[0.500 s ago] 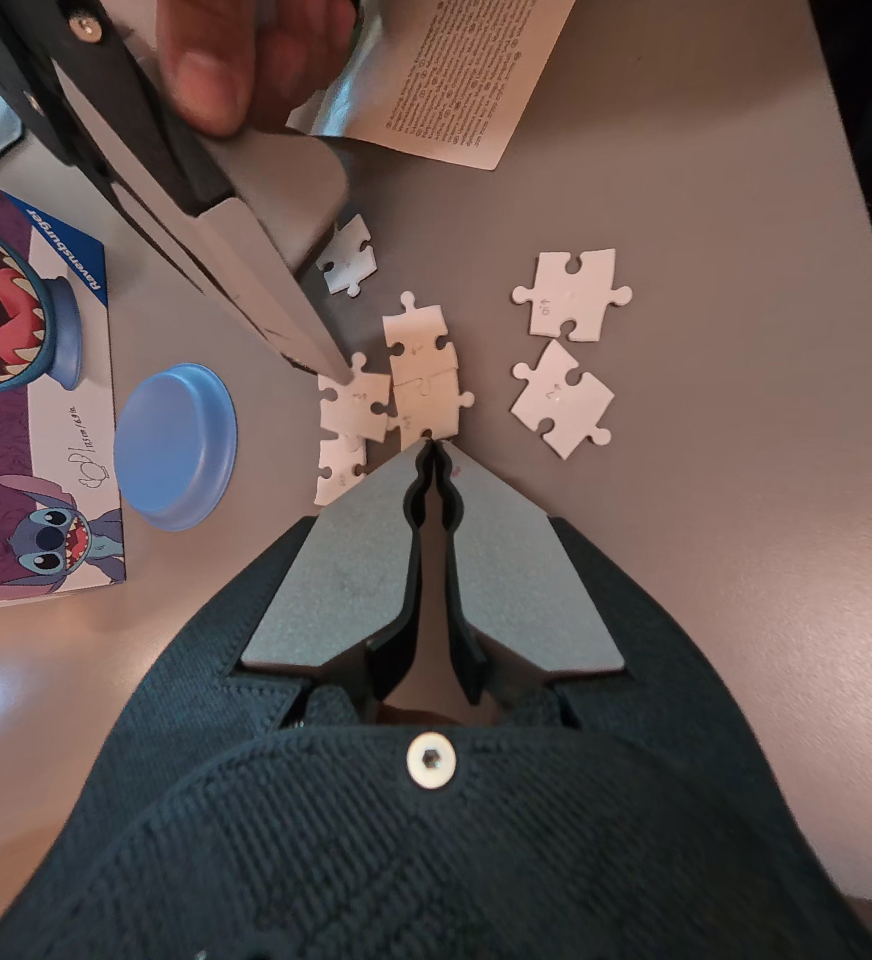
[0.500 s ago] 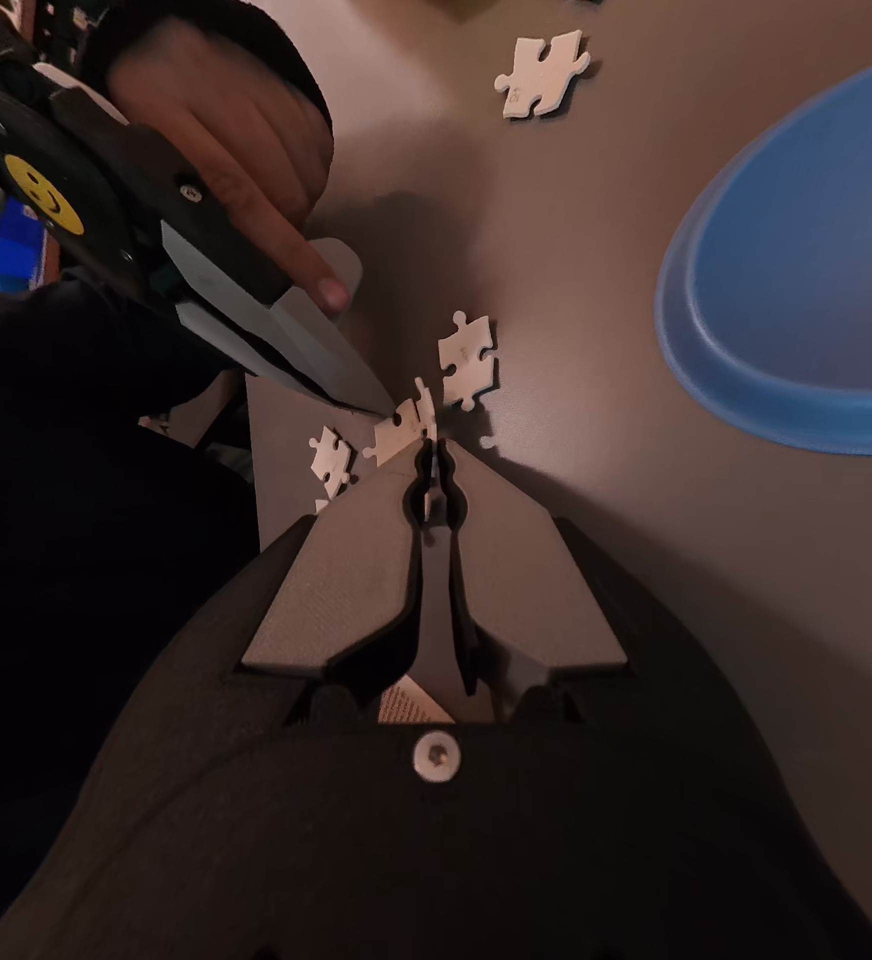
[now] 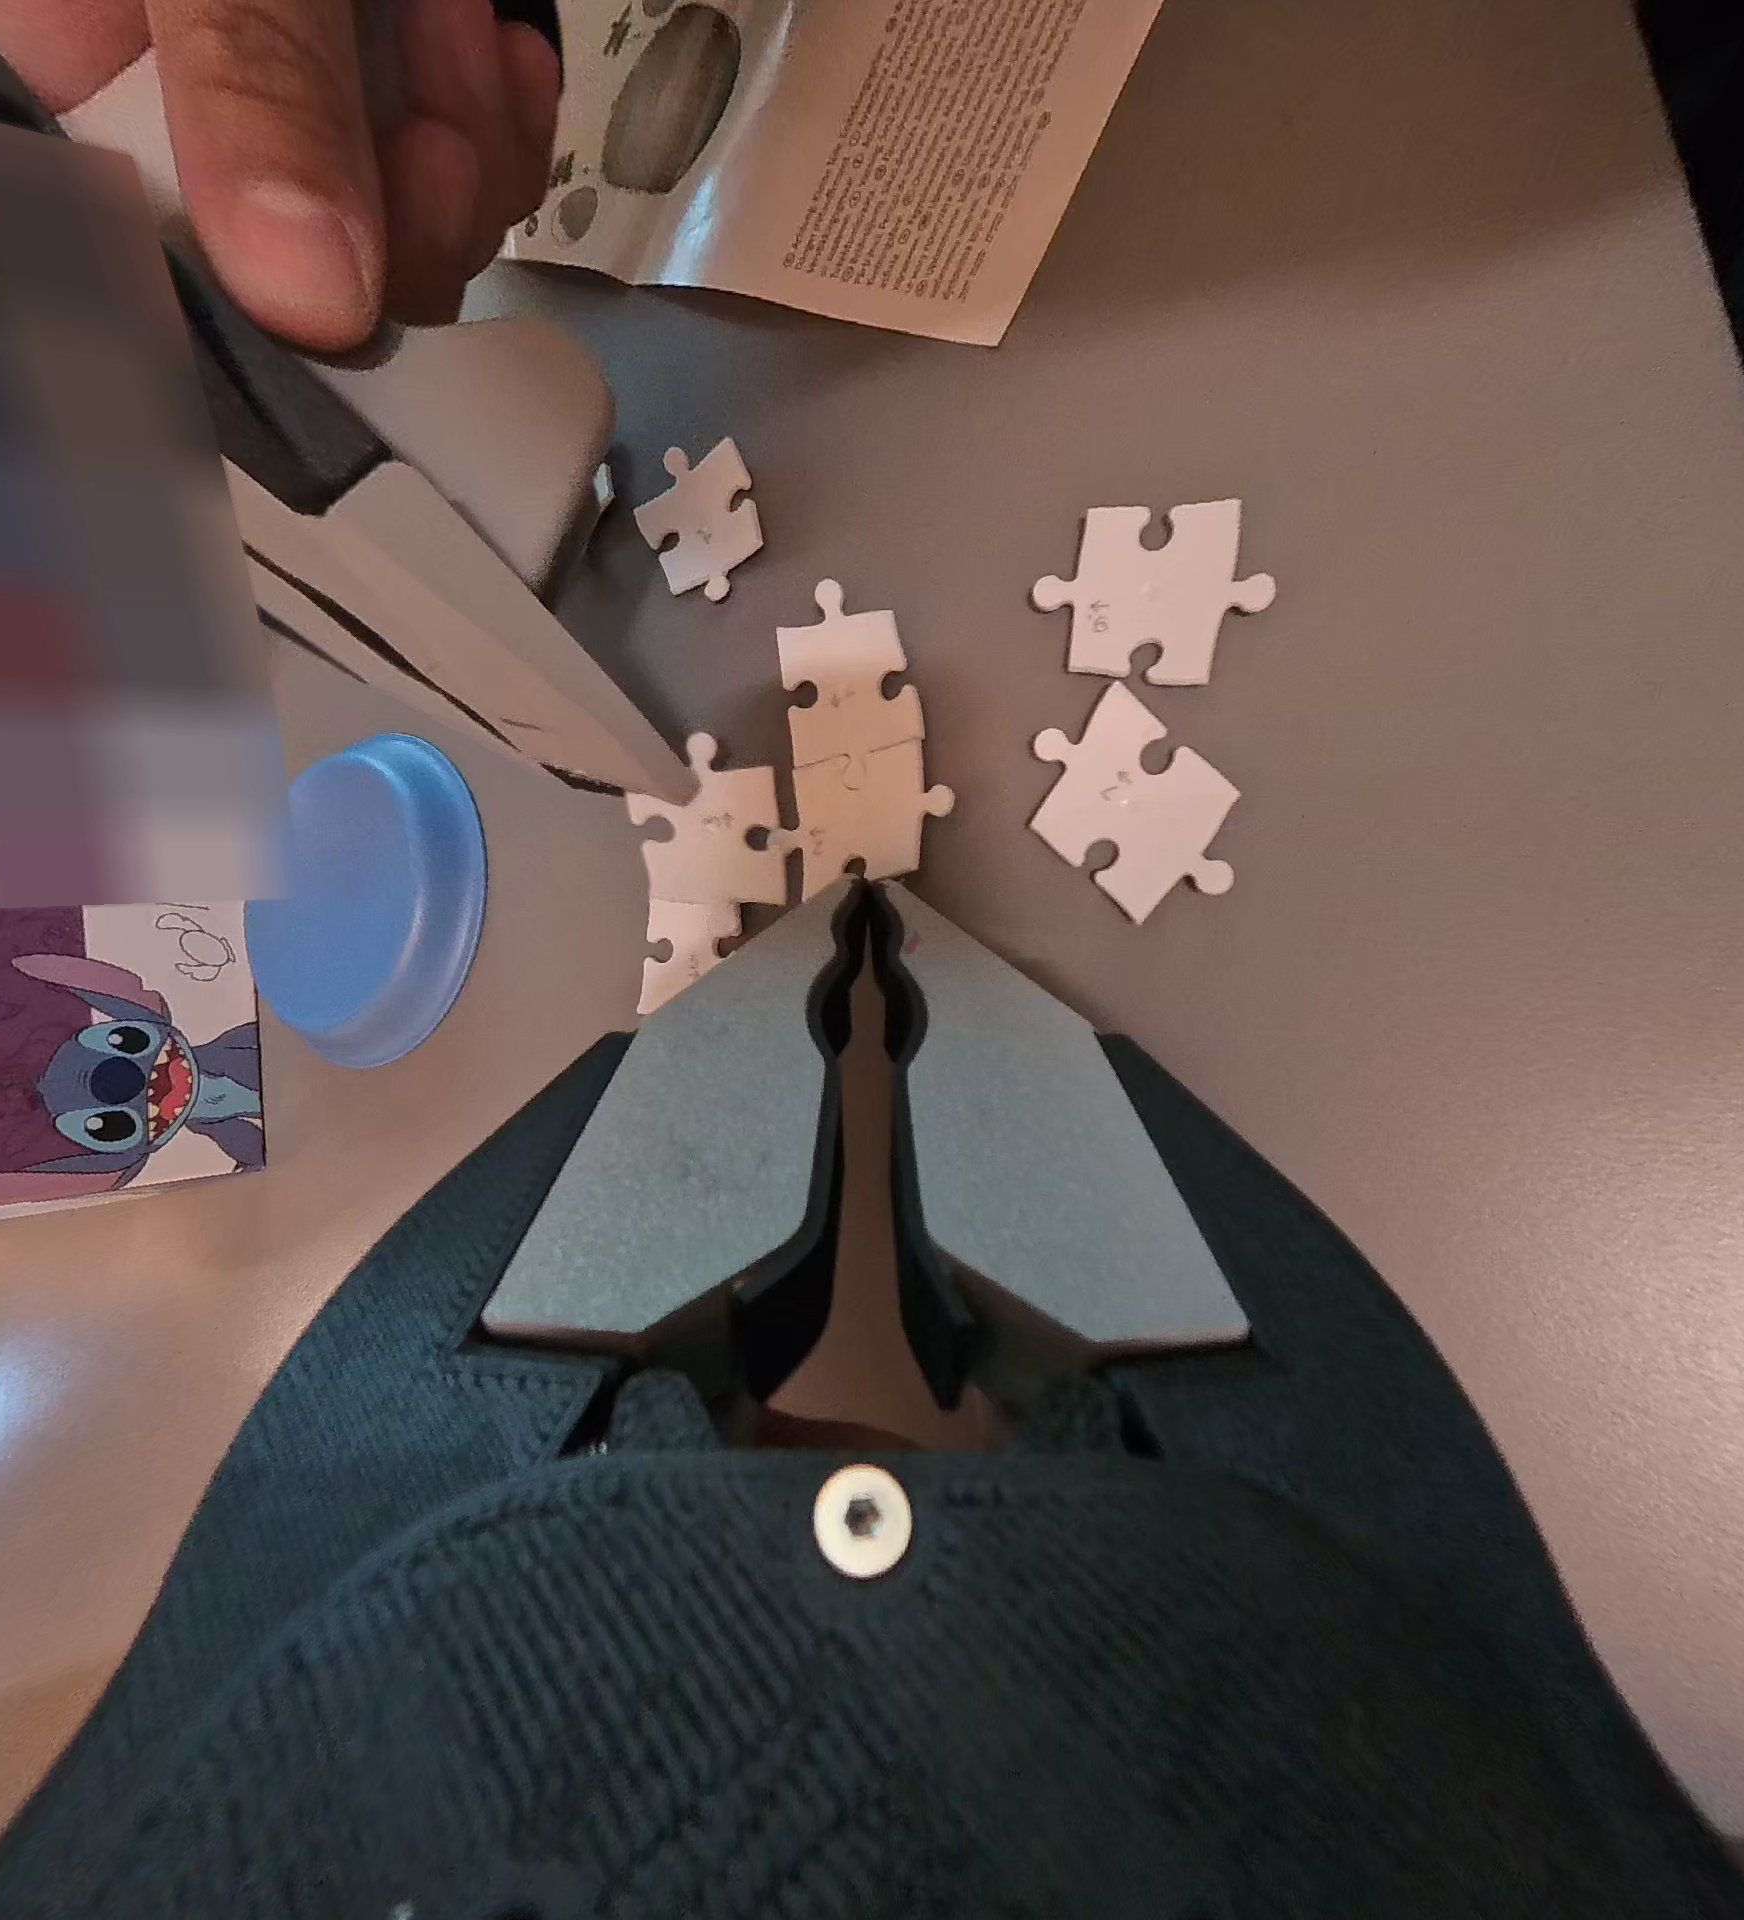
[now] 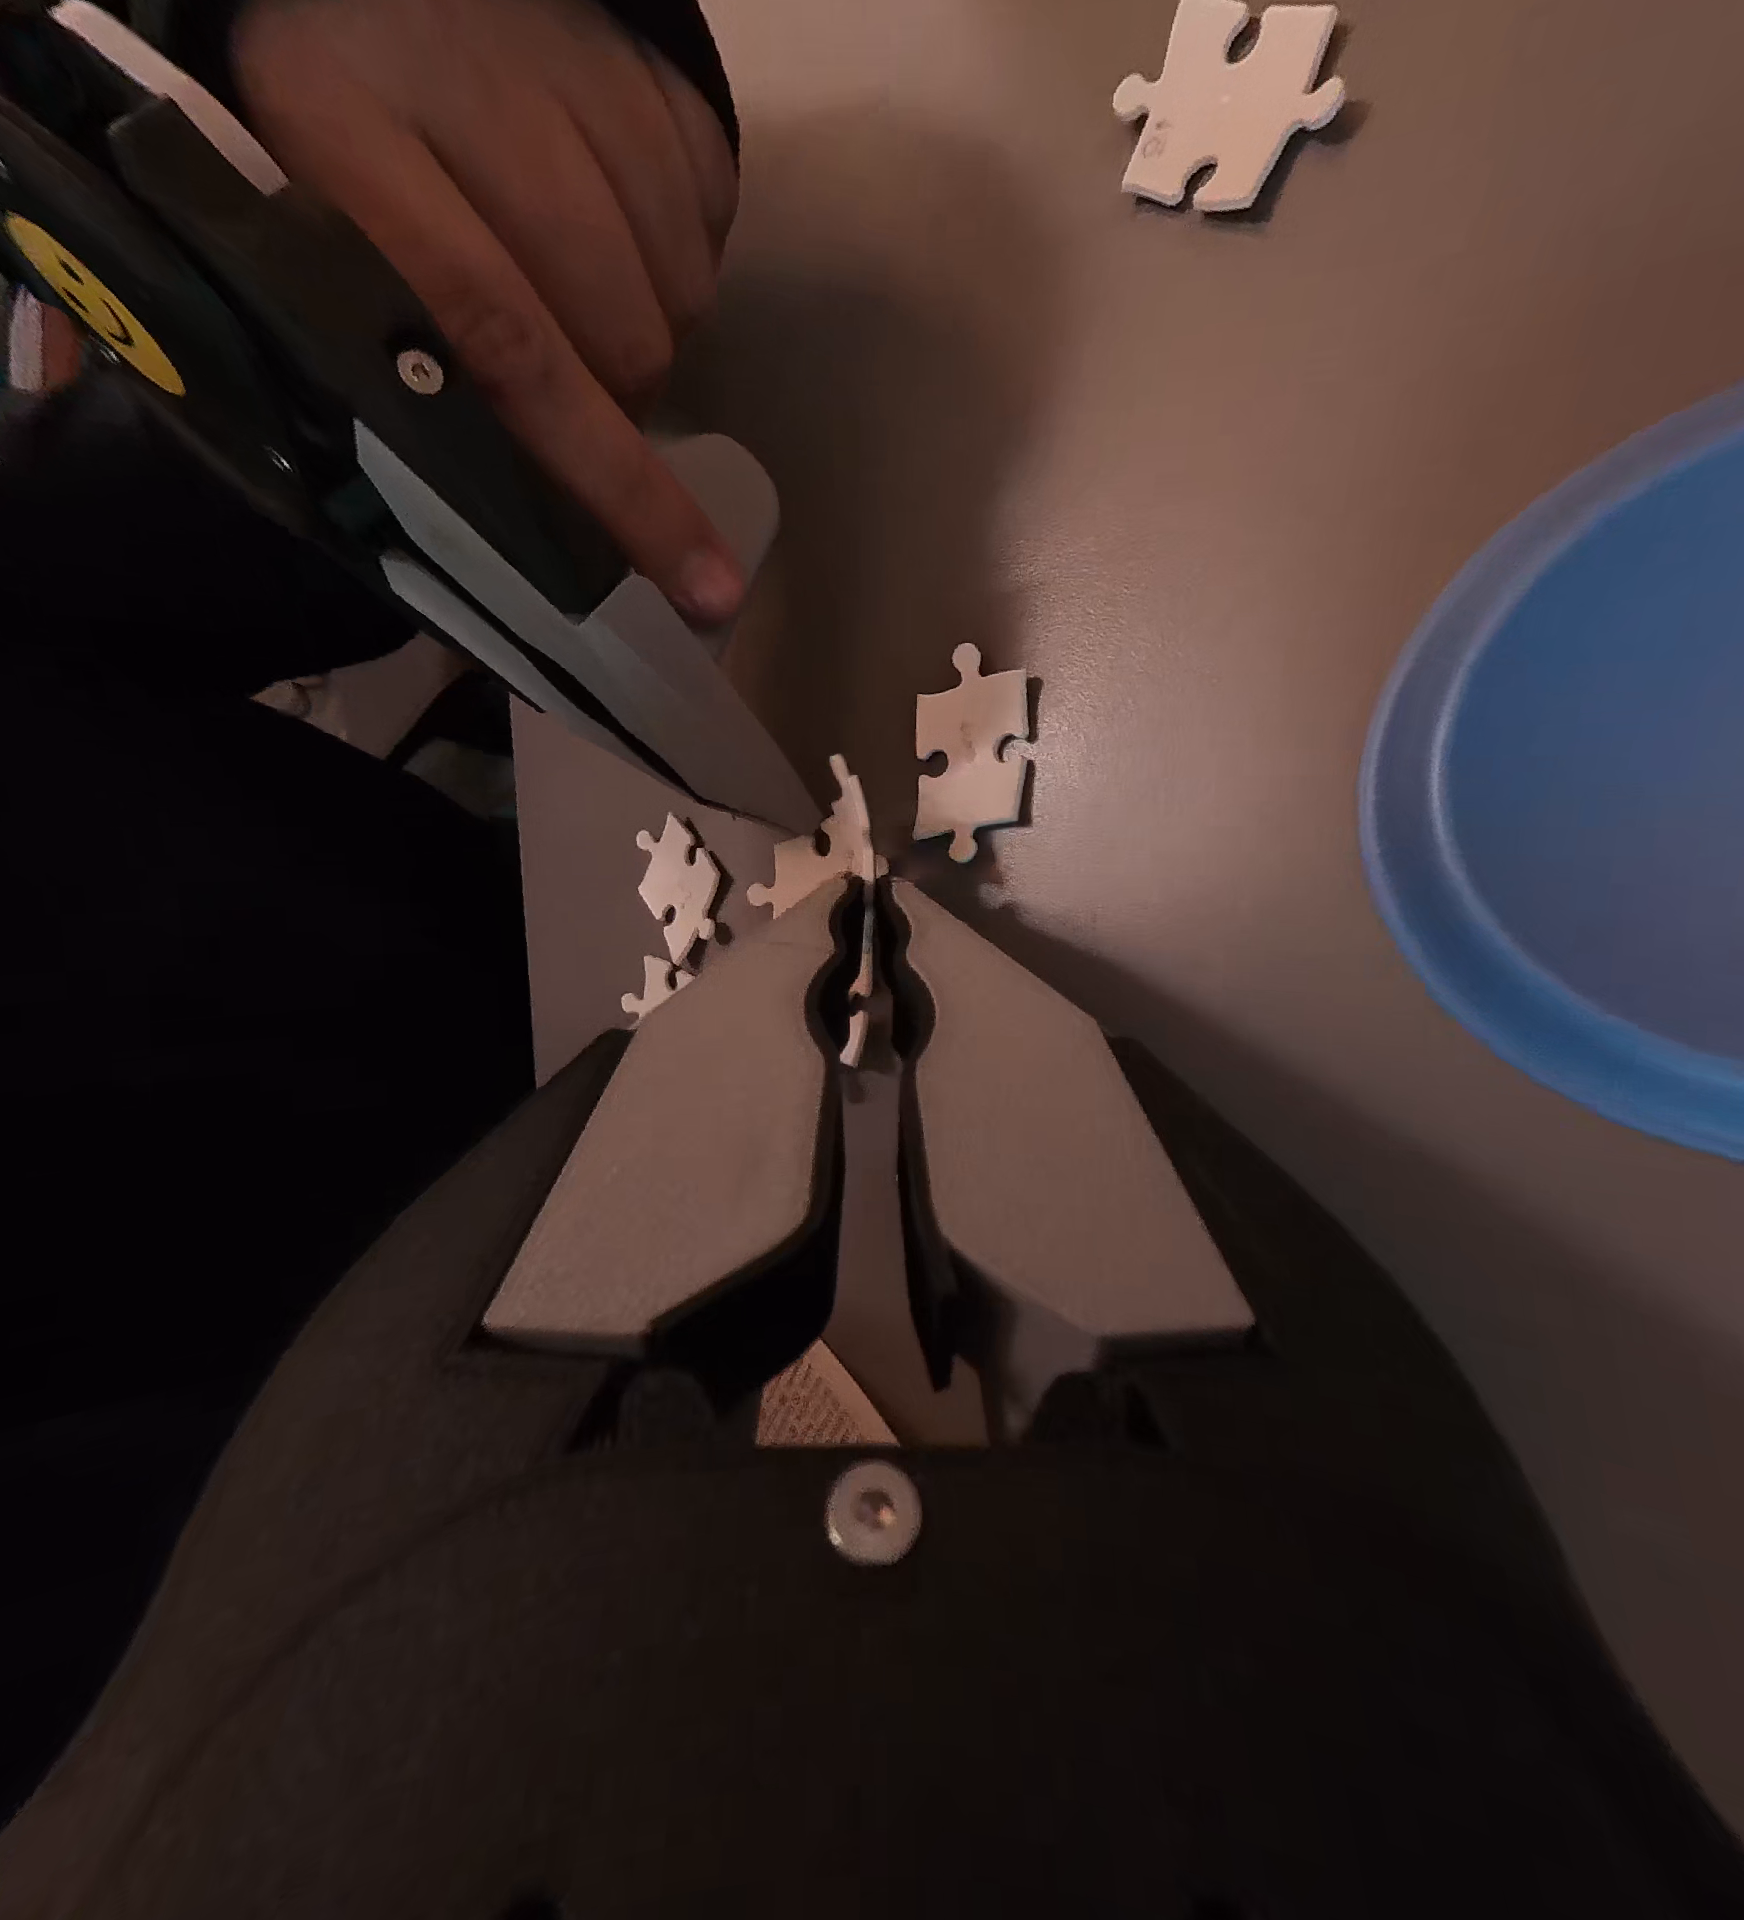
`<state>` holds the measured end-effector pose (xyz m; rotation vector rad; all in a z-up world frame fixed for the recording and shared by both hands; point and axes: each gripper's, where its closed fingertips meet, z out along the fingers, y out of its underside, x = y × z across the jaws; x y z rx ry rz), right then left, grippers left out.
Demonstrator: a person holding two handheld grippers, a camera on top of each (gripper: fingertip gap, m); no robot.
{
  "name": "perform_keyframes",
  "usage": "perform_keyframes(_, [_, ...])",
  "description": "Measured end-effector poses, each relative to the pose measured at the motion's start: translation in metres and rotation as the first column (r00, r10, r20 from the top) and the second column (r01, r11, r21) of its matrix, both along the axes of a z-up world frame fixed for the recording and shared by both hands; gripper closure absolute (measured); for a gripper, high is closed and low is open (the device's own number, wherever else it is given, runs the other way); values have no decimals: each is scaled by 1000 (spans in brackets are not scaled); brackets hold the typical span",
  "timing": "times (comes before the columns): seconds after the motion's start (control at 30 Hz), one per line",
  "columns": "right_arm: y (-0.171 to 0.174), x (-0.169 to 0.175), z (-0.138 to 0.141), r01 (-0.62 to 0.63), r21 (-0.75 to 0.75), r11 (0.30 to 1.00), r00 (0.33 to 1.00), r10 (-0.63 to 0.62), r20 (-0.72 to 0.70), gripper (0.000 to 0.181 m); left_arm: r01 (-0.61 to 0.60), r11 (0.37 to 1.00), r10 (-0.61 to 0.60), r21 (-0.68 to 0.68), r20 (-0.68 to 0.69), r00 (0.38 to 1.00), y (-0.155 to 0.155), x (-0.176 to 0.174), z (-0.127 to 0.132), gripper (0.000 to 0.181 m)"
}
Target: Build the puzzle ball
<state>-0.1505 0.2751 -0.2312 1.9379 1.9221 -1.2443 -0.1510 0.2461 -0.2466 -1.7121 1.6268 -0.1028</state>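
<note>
Barely anything moved: over the worktop (image 3: 1419, 1091), left gripper (image 3: 868, 891) stays pinched on the joined pair (image 3: 852, 769) and right gripper (image 4: 870, 888) on the single piece (image 3: 717, 836), edges touching. Step looks like clicking it on. Next: push tab home squarely.

Printed writing marks the puzzle box (image 3: 89, 1049), leaflet (image 3: 909, 177) and pieces (image 3: 1148, 603)

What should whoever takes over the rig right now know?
Left gripper: shut on the joined pair.
Right gripper: shut on a side piece, held against that pair; I cannot tell if it has locked.
Three loose pieces lie on the table; blue base to the left.
Left to do: seat this joint, then add the rest.
</note>
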Motion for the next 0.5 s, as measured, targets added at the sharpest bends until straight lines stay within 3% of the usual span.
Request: perform_keyframes(0.5, [-1,2,-7,-29,-11,1000,999,30,28,181,1,1000,-1,7,-2,1000,-1,-1,0,181])
